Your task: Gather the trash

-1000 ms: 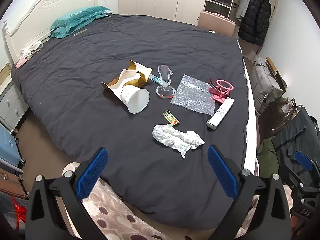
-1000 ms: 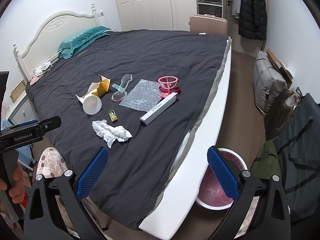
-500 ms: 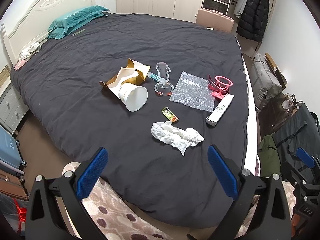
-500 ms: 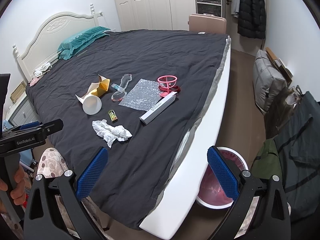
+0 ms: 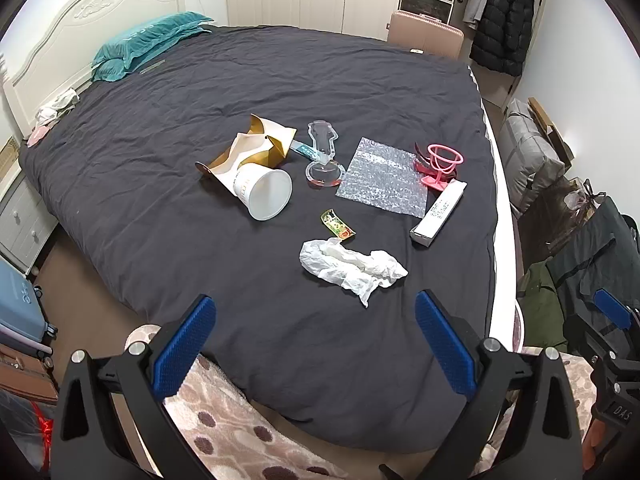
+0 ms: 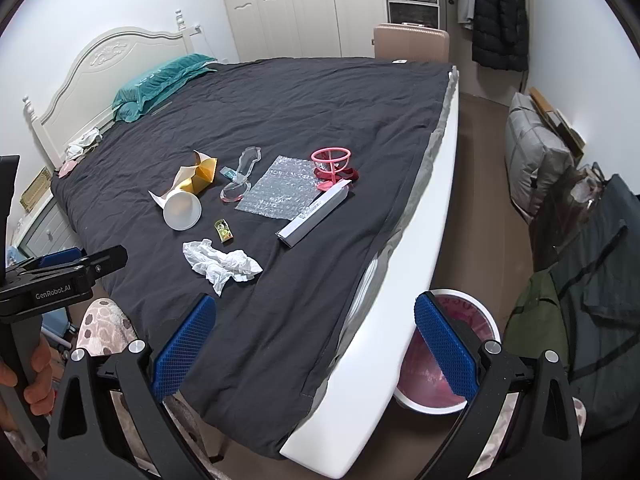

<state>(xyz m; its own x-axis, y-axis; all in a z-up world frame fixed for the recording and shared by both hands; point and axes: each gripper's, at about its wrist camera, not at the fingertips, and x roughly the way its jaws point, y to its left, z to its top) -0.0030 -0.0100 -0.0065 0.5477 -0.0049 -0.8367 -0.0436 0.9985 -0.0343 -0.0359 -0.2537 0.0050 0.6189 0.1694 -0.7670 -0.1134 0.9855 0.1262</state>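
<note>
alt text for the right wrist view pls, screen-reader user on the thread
The open right gripper hovers empty over the near corner of a bed with a dark duvet, where litter lies scattered: a crumpled tissue, a paper cup on its side, bubble wrap and a long white box. A pink-lined bin stands on the floor beside the bed.

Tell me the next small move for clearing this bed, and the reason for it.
Probably lower the left gripper forward onto the crumpled tissue. Both grippers are open and hold nothing, and the tissue lies nearest of all the litter on the dark bedspread, almost straight ahead between the left fingers. The lined bin stands beside the bed, near the right gripper.
</note>
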